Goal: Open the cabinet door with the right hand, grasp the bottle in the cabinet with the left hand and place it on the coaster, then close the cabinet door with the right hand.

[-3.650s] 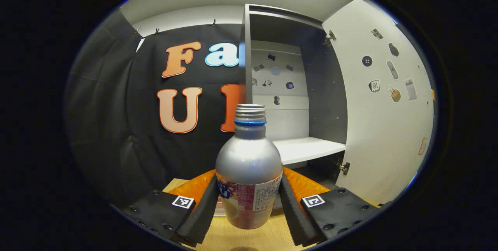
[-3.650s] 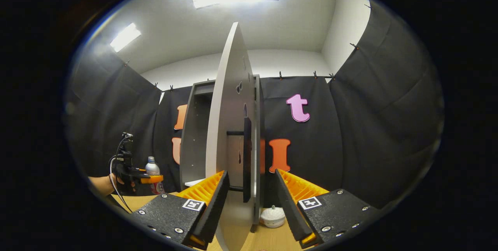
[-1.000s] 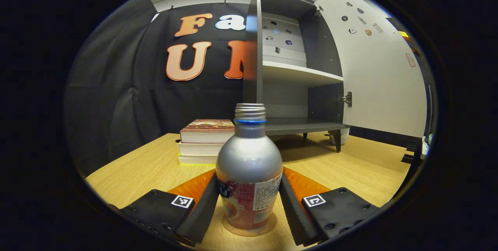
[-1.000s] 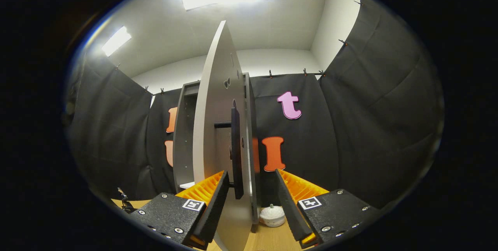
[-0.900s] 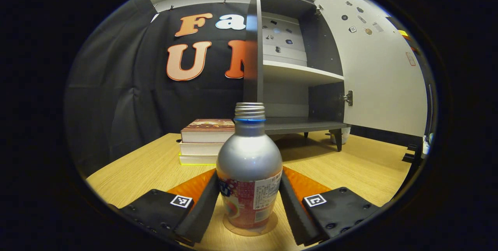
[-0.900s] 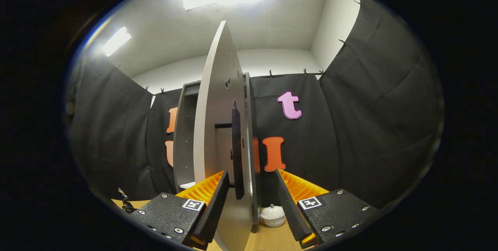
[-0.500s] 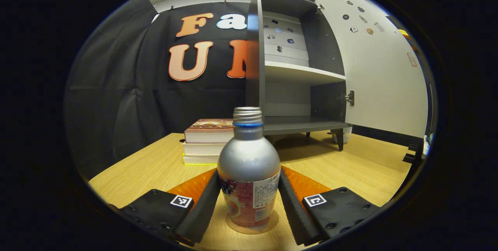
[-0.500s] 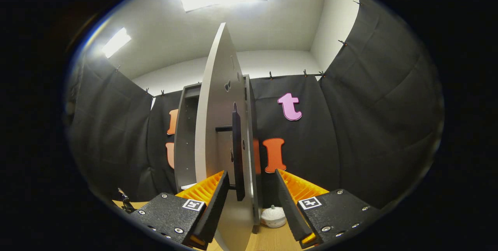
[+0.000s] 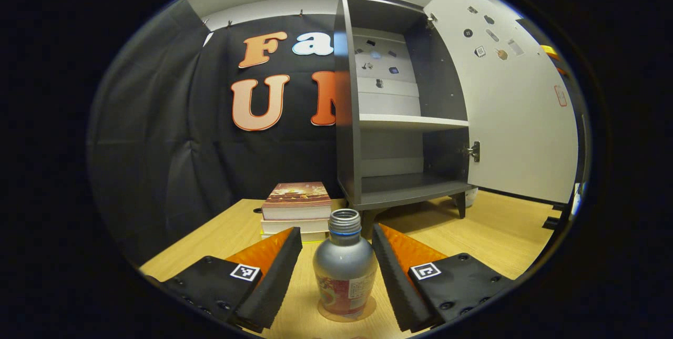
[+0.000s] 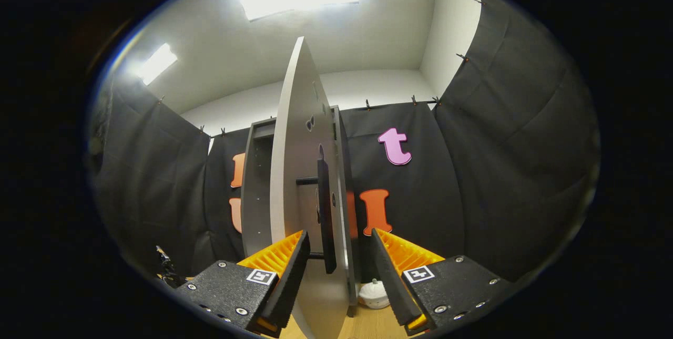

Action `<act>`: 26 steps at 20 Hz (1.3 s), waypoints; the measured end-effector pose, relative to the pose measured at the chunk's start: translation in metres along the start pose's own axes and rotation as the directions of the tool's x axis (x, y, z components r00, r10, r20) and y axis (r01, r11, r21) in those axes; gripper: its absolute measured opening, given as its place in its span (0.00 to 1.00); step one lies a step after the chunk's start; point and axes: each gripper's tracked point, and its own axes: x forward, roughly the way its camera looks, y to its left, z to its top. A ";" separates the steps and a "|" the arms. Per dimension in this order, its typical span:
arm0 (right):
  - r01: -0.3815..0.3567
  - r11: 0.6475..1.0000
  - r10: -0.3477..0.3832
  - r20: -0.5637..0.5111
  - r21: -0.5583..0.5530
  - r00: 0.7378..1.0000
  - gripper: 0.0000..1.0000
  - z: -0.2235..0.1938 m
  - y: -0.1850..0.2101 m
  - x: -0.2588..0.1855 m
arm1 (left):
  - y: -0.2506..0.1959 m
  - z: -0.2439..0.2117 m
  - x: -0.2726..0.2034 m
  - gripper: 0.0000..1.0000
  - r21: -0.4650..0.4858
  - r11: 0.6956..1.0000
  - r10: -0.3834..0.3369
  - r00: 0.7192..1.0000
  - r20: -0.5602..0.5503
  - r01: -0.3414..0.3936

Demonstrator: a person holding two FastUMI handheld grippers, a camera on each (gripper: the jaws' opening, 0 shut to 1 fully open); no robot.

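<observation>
Bottle stands on coaster, lower centre; left gripper jaws apart. Slick, light metal — grip mid-body.

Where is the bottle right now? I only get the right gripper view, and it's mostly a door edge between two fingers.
Observer: The bottle stands upright on the round coaster on the table.
Operator: Is something holding it?
Observer: No. The left gripper is open, and its fingers stand apart from the bottle on both sides.
Operator: What's behind it?
Observer: A stack of books lies on the table beside the cabinet.
</observation>
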 end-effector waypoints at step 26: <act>0.061 0.998 -0.063 -0.110 -0.022 0.992 0.73 0.023 -0.021 0.025 | -0.019 0.232 0.034 0.92 -0.051 0.998 -0.032 0.994 0.101 0.037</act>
